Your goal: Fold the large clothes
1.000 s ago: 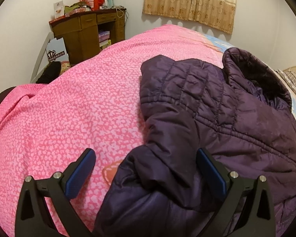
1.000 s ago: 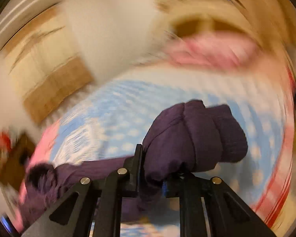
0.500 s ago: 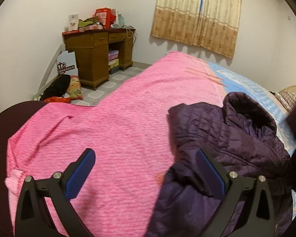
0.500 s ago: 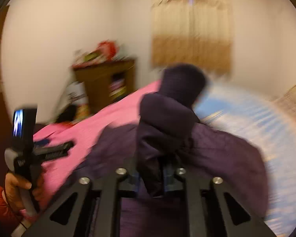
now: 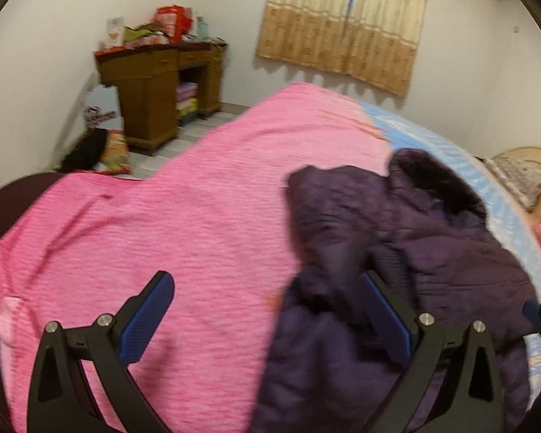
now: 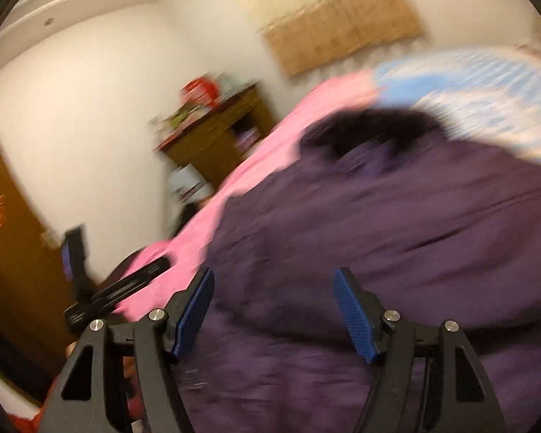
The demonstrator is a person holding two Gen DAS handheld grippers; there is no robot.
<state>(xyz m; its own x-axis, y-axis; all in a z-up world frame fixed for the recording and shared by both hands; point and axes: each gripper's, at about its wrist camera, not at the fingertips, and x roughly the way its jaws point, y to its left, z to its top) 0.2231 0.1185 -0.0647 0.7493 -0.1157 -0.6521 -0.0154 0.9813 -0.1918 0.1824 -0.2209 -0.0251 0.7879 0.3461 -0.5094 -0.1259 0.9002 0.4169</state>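
The purple quilted jacket (image 5: 432,245) lies bunched on the pink blanket (image 5: 184,223) toward the right side of the bed, its long axis running from the near hem to the dark collar (image 5: 429,169) at the far end. The left gripper (image 5: 267,317) stands spread wide and empty, the jacket's near left edge reaching between its jaws. The right gripper (image 6: 274,317), likewise released and gripping nothing, hovers directly over the jacket's body and seems the nearer for the next grasp.
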